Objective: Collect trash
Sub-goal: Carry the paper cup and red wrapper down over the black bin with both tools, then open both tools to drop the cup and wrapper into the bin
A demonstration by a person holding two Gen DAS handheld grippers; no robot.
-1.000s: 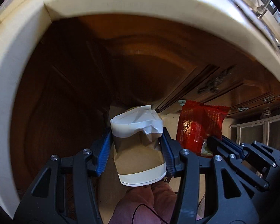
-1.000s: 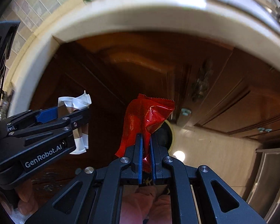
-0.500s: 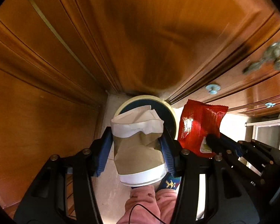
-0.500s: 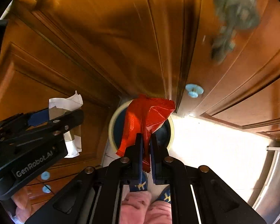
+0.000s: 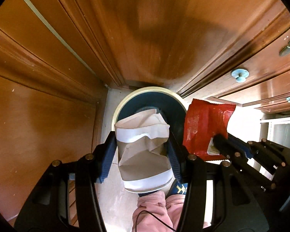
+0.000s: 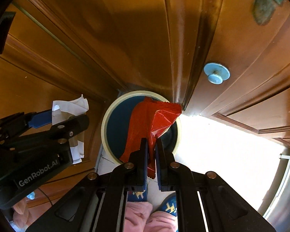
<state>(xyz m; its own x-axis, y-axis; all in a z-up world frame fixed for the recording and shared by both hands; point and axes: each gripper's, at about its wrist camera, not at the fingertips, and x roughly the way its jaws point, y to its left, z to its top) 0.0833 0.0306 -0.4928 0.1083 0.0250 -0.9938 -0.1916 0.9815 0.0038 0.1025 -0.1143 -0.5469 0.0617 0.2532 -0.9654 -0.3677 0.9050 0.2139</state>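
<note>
Two grippers point down over a round bin on the floor, each with trash clamped between its pads. The left gripper (image 5: pixel 142 150) stands partly open around a crumpled paper cup (image 5: pixel 143 150), brown with white bands at rim and base; its blue pads (image 5: pixel 109 160) press on the cup's two sides, and the cup lies across the gap with its crushed rim toward the bin. The right gripper (image 6: pixel 150 150) is closed nearly flat on a red snack wrapper (image 6: pixel 154 121), which stands up out of the pads, creased and folded at its upper corner. In the left wrist view the same wrapper (image 5: pixel 205 127) sits just beside the cup, on its right, with the right gripper's black finger across its lower edge.

Beneath both pieces lies the bin (image 5: pixel 123 104), cream-rimmed and dark blue inside, seen from straight above; the cup overlaps its near half and the wrapper its middle in the right wrist view. The bin stands on pale floor tiles (image 6: pixel 222 145) in the corner where brown wooden cabinet doors (image 5: pixel 145 29) meet. A light blue round knob (image 6: pixel 216 75) sticks out of one door on the right. Pink trouser legs (image 5: pixel 154 210) and blue patterned slippers (image 6: pixel 170 206) of the person show at the bottom edge.
</note>
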